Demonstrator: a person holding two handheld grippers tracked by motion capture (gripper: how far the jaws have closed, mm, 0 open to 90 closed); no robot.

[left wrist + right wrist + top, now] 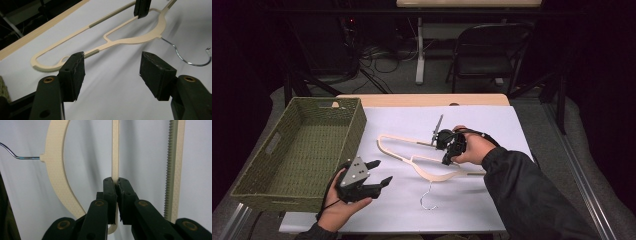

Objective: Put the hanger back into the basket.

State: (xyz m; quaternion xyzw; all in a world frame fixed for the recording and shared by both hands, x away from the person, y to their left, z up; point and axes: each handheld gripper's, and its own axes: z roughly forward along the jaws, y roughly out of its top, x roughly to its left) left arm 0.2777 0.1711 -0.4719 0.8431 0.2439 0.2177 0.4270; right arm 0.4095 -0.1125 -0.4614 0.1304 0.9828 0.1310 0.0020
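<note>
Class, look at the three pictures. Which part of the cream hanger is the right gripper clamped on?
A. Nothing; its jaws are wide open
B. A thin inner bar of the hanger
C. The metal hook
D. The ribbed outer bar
B: in the right gripper view the right gripper has its jaws closed on a thin inner bar of the cream hanger, while the ribbed bar and metal hook lie free to either side.

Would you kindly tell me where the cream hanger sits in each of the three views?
High view: hanger at table centre, right gripper clamped on it.
Left gripper view: upper half, beyond the open fingers.
Right gripper view: upper centre, thin bar pinched.
Shared landmark: metal hook.
</note>
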